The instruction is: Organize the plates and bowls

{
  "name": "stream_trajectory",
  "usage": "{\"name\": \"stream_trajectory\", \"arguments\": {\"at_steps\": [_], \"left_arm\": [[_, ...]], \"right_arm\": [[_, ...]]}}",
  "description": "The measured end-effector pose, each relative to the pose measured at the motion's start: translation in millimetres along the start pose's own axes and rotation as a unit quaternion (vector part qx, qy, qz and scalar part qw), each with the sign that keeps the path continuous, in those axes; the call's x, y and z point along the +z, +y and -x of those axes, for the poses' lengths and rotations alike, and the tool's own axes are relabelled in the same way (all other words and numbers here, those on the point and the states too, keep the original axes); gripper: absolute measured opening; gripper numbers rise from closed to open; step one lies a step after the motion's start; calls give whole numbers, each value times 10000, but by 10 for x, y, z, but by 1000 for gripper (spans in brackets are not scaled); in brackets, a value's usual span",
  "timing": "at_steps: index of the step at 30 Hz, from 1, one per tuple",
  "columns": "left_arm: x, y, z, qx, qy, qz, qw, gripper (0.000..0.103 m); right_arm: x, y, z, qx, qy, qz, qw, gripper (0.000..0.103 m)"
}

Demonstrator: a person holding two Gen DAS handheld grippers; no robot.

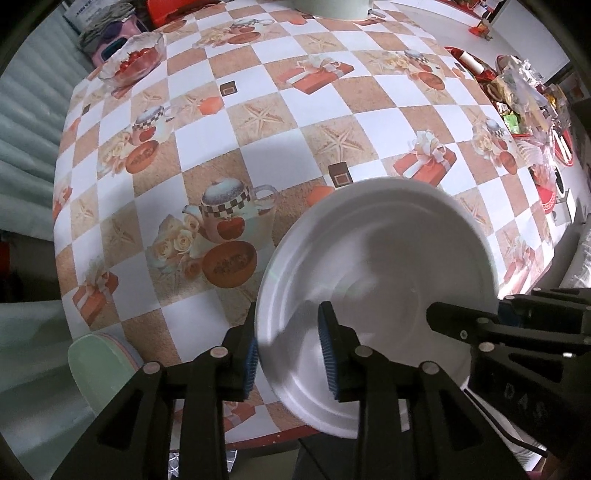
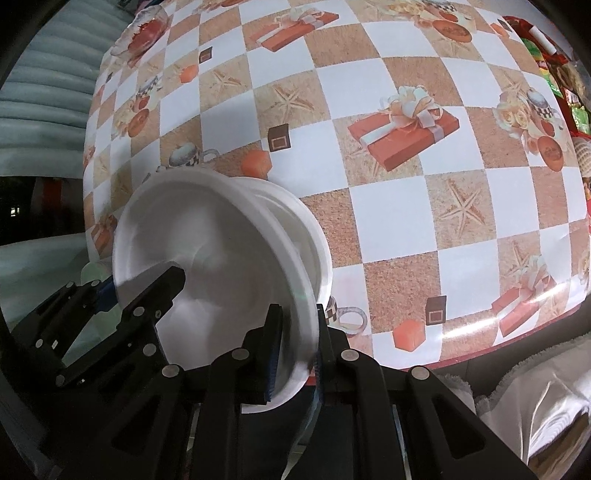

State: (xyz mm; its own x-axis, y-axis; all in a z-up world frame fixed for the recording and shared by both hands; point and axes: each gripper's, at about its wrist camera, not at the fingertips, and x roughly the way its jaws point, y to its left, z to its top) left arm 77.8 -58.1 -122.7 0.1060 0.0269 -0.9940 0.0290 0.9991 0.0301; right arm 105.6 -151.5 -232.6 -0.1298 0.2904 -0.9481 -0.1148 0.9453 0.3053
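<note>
A white plate (image 1: 388, 258) hangs tilted over the near edge of the checked tablecloth (image 1: 258, 110). My left gripper (image 1: 290, 350) points down with its blue pads (image 1: 327, 350) apart. The plate's rim passes between them beside the left pad, and I read it as open. The right gripper (image 2: 297, 354) is shut on the opposite rim of the plate (image 2: 207, 236). Under the plate a second white dish (image 2: 306, 229) lies on the table. Each gripper shows in the other's view: the right gripper (image 1: 472, 310) and the left gripper (image 2: 142, 286).
A glass bowl of red pieces (image 1: 133, 61) stands at the far left corner. Pale green plates (image 1: 99, 365) lie off the table's near left. Packets and clutter (image 1: 524, 96) fill the right side. A white vessel (image 1: 332, 7) stands at the far edge.
</note>
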Motion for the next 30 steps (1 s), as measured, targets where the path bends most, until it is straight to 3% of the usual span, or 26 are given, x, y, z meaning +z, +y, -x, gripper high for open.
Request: {"name": "stream_trajectory", "arguments": {"at_steps": [3,5,7,9,13,15,21,30], "left_arm": [[-4,17,27,76,-118,6,9999,69],[-6,42,62,121,-243,5,9996,75],[-4,101,72,136,-262,38,9996,76],[-11,164,66,84,-235,107,9996,80],[-67,265,75,-28,-199,204,9996,80],[-105,276,72,-114,-120,219,9996,80],[-272,309,28,-441,161,452,9979,80],[-396,387,-44,-229,361,678,9968,80]], "right_arm": [[5,-30,-26,-2,36,-49,10000,17],[0,-70,-27,-21,49,-96,9999,36],[-11,-122,1,-224,-41,-128,9997,68],[-30,-186,30,-157,-97,-208,9996,86],[-68,-259,58,-35,-3,-325,9995,88],[-73,-260,9,-155,188,-309,9992,103],[-204,-300,27,-164,83,-381,9991,103],[-309,-508,-94,-118,267,-904,9955,103]]}}
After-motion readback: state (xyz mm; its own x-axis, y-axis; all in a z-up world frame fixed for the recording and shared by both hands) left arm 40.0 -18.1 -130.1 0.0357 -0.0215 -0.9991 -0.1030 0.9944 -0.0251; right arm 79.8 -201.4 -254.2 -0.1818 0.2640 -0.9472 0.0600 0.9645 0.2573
